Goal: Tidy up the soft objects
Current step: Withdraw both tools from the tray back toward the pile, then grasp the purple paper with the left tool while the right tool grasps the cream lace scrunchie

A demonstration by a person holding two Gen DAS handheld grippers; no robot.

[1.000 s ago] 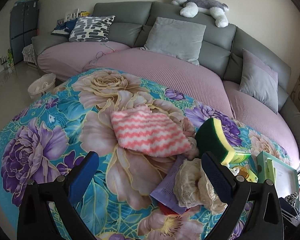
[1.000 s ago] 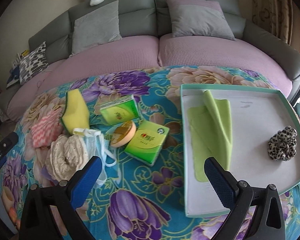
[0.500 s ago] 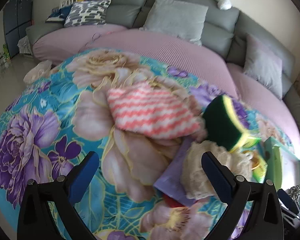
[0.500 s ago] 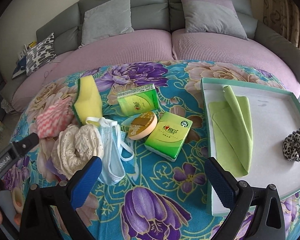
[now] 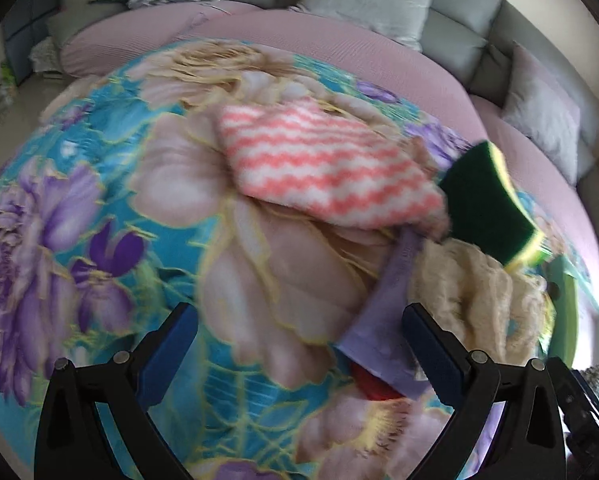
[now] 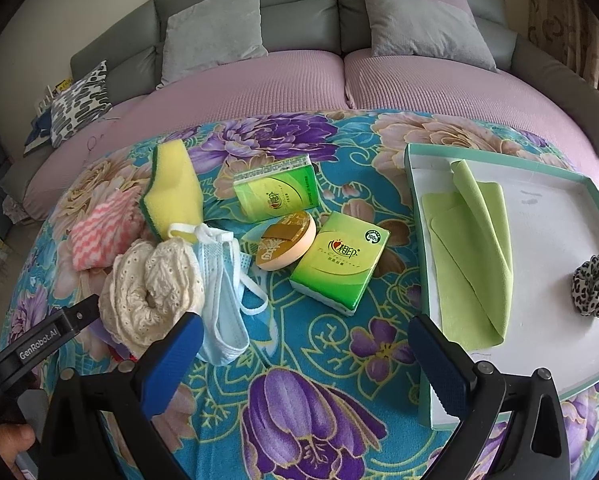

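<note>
Both the left gripper (image 5: 299, 344) and right gripper (image 6: 303, 344) gape wide, holding nothing. Nearest, the lace roll (image 6: 151, 280) touches the mask (image 6: 223, 304); grabbing one could drag loops along. Farther, the tray (image 6: 415, 216) waits.

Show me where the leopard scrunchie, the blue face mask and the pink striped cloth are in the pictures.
leopard scrunchie (image 6: 595, 285), right wrist view, on its gathered fabric at the middle.
blue face mask (image 6: 220, 286), right wrist view, on its pleated blue panel.
pink striped cloth (image 5: 323, 168), left wrist view, on its top face near the middle.
</note>
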